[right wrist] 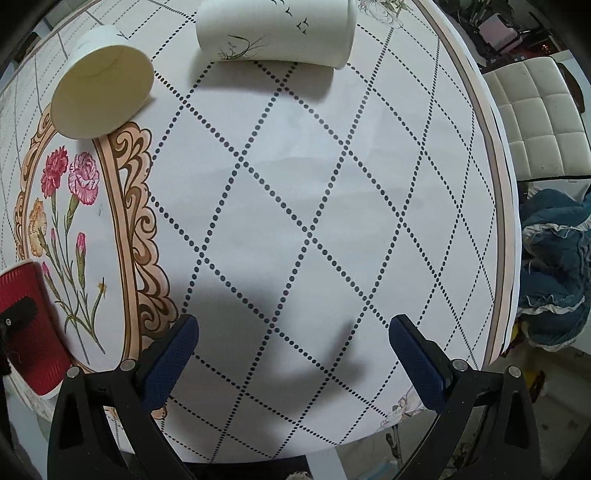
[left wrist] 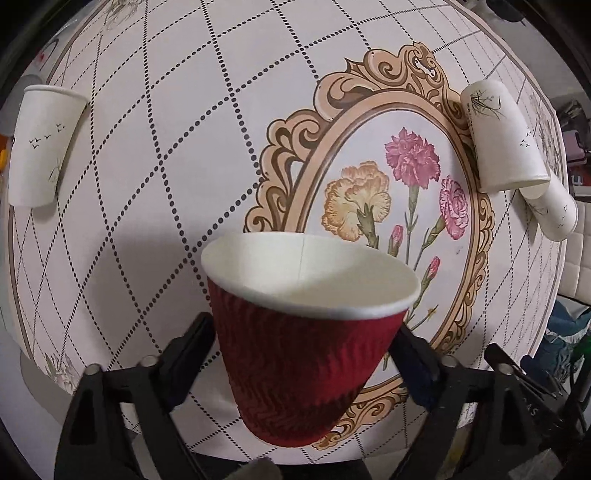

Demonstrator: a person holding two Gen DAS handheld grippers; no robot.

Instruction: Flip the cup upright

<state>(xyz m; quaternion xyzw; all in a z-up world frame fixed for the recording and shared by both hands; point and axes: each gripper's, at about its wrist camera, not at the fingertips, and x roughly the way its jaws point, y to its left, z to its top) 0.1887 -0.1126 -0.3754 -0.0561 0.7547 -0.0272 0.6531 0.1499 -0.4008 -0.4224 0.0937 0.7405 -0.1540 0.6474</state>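
Observation:
My left gripper (left wrist: 304,328) is shut on a red ribbed paper cup (left wrist: 295,365) with a white rim and inside, held above the table with its mouth up and tilted away. The same cup shows at the left edge of the right wrist view (right wrist: 26,325), with a left finger on its side. My right gripper (right wrist: 293,332) is open and empty over bare tablecloth. A white cup (left wrist: 38,144) stands upright at the far left. Two white cups lie on their sides at the right (left wrist: 506,136) (left wrist: 552,210); they also show in the right wrist view (right wrist: 101,83) (right wrist: 275,31).
The round table (right wrist: 332,184) has a white cloth with dotted diamonds and a framed flower print (left wrist: 399,199). Its edge curves along the right. A white padded chair (right wrist: 535,118) and blue fabric (right wrist: 554,266) sit beyond it.

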